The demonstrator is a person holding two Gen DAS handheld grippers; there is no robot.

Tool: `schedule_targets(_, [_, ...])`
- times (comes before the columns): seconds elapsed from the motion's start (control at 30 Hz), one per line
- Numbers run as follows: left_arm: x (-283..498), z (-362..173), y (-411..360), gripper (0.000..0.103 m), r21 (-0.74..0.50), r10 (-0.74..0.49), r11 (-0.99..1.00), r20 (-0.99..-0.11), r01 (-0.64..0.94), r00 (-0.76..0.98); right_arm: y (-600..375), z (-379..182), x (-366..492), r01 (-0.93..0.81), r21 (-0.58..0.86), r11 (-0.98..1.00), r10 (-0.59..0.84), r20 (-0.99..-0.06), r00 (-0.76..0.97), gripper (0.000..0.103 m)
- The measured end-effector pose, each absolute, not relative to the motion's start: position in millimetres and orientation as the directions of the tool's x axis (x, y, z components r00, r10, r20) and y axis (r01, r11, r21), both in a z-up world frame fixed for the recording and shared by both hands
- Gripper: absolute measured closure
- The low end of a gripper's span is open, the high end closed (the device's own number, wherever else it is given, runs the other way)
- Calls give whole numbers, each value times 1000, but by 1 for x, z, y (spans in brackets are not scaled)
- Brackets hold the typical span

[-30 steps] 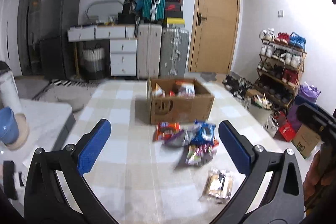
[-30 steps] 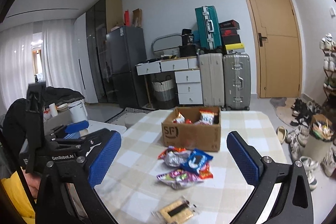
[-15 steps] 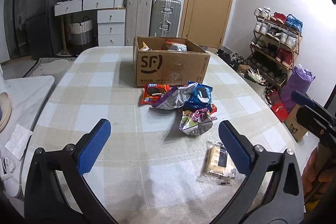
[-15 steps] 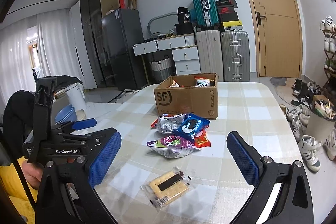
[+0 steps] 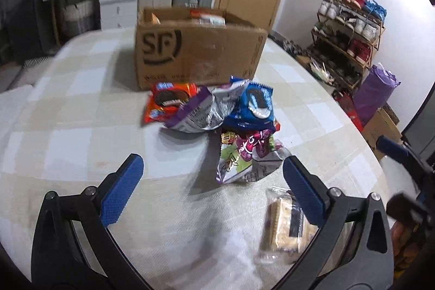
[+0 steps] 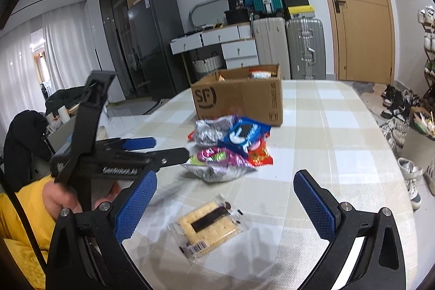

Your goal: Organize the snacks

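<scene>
Here both claws, left claw (image 5: 209, 188) and right claw (image 6: 225, 203), gape empty.

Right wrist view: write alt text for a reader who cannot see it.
The open right gripper hovers over a clear-wrapped cracker pack on a checked table. Beyond it lies a heap of snack bags before a cardboard box holding more snacks. The left gripper reaches in from the left.

cracker pack (image 5: 282, 224) partly behind left gripper's finger (image 5: 304, 197), box contents (image 5: 206, 16) mostly hidden, purple snack bag (image 5: 242, 156) motion-blurred
</scene>
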State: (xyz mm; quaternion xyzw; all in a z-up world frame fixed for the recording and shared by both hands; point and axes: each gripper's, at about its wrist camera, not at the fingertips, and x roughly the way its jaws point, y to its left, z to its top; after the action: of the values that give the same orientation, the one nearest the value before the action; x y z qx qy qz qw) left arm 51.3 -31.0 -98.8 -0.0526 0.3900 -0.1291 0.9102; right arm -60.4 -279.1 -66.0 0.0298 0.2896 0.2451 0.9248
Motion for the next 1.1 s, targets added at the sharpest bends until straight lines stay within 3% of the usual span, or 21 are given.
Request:
schedule_targets(0.2, [94, -131, -38, 1, -289, -354, 935, -737, 204, 575, -285, -88, -39, -423, 244, 873, 484, -551, 680, 1])
schedule_targets(0.37, [119, -146, -44, 8, -338, -391, 919, -731, 202, 559, -287, -101, -27, -411, 274, 869, 491, -573, 656, 1])
schedule_targets(0.43, [125, -150, -45, 17, -377, -429, 902, -714, 212, 554, -287, -105, -22, -411, 284, 866, 497, -579, 647, 1])
schedule_targets(0.53, [132, -154, -46, 39, -434, -484, 872, -689, 228, 540, -287, -109, -19, -410, 294, 863, 502, -586, 636, 1])
schedule_targets(0.6, [128, -156, -51, 71, -454, -509, 857, -672, 244, 539, -286, -110, -19, -412, 298, 861, 505, -587, 632, 1])
schedule_targets(0.63, [129, -156, -54, 73, -446, -509, 858, -675, 254, 534, -285, -110, -19, -415, 299, 859, 509, -586, 631, 1])
schedule_targets(0.87, [129, -159, -53, 83, -454, -517, 853, -665, 257, 539, -280, -109, -21, -420, 287, 861, 504, -593, 627, 1])
schedule_targets(1.1, [113, -155, -37, 86, -470, -522, 847, -646, 248, 557, -272, -105, -21, -409, 245, 879, 466, -618, 633, 1])
